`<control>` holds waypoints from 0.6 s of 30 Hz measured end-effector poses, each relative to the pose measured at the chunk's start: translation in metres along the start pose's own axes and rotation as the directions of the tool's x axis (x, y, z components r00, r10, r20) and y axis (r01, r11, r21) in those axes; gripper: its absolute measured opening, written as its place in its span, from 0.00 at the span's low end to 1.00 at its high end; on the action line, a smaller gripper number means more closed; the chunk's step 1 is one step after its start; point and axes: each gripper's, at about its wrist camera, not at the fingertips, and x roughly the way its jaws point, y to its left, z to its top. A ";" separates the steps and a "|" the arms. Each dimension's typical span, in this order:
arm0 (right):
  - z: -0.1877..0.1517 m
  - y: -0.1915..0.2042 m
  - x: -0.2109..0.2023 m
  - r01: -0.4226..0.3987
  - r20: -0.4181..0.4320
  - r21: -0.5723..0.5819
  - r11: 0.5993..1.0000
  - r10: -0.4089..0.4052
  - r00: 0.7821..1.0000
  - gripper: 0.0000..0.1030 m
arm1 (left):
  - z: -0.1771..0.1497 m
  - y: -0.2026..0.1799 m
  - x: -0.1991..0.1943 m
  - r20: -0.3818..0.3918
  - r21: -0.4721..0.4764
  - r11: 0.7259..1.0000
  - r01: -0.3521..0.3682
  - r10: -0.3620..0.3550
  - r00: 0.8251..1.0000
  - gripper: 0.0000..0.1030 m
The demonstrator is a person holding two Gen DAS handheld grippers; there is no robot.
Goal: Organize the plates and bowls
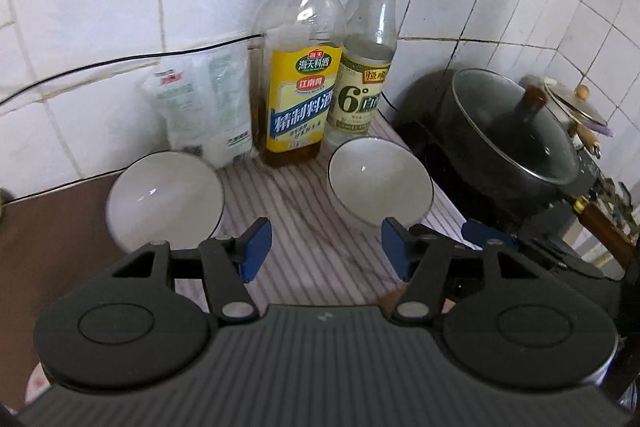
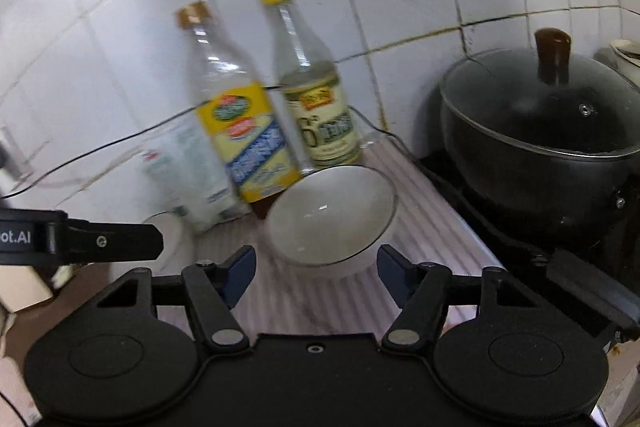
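Observation:
Two white bowls with dark rims stand on a striped marble-look counter (image 1: 304, 223). In the left wrist view the left bowl (image 1: 164, 199) is just ahead of my left finger and the right bowl (image 1: 380, 179) is ahead of my right finger. My left gripper (image 1: 324, 251) is open and empty between them. In the right wrist view the right bowl (image 2: 332, 215) sits just ahead of my open, empty right gripper (image 2: 316, 275). The left gripper's body (image 2: 80, 239) shows at the left edge, covering most of the left bowl (image 2: 172, 227).
Two bottles stand at the wall: a yellow-labelled one (image 1: 300, 67) and a yellow-capped one (image 1: 364, 67), with a white bag (image 1: 204, 111) to their left. A black lidded pot (image 1: 508, 135) sits on a stove to the right. A brown surface (image 1: 48, 247) lies left.

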 end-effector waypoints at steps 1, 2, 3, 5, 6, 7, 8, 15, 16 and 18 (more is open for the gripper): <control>0.001 -0.003 0.007 0.012 -0.004 0.010 1.000 -0.012 1.000 0.68 | 0.002 0.002 0.009 -0.001 -0.008 1.000 0.005 -0.005 1.000 0.58; 0.002 -0.006 0.014 0.023 -0.013 0.022 0.999 -0.022 1.000 0.66 | 0.004 0.003 0.018 -0.004 -0.010 1.000 0.009 -0.009 1.000 0.58; 0.003 -0.009 0.021 0.029 -0.023 0.033 0.999 -0.029 0.999 0.65 | 0.005 0.004 0.029 -0.004 -0.014 1.000 0.011 -0.011 1.000 0.58; 0.005 -0.012 0.031 0.054 -0.036 0.044 0.998 -0.052 0.998 0.64 | 0.007 0.005 0.045 -0.010 -0.020 1.000 0.003 -0.003 1.000 0.58; 0.005 -0.014 0.037 0.062 -0.042 0.046 0.997 -0.061 0.997 0.64 | 0.009 0.006 0.055 -0.018 -0.029 1.000 0.005 -0.005 1.000 0.58; 0.007 -0.014 0.042 0.070 -0.048 0.044 0.997 -0.068 0.997 0.64 | 0.010 0.006 0.063 -0.030 -0.031 1.000 0.006 -0.007 1.000 0.58; 0.007 -0.014 0.048 0.088 -0.057 0.047 0.995 -0.086 0.995 0.64 | 0.012 0.005 0.073 -0.041 -0.028 1.000 0.001 -0.002 0.999 0.58; 0.009 -0.023 0.078 0.169 -0.137 0.101 0.980 -0.155 0.978 0.53 | 0.018 0.001 0.119 -0.131 -0.038 0.999 -0.013 0.008 0.991 0.53; 0.008 -0.025 0.079 0.171 -0.145 0.111 0.979 -0.154 0.977 0.51 | 0.018 0.003 0.122 -0.138 -0.043 0.999 -0.012 0.006 0.990 0.50; 0.008 -0.030 0.083 0.153 -0.153 0.147 0.977 -0.130 0.980 0.42 | 0.016 0.006 0.128 -0.151 -0.069 0.998 -0.001 -0.010 0.988 0.42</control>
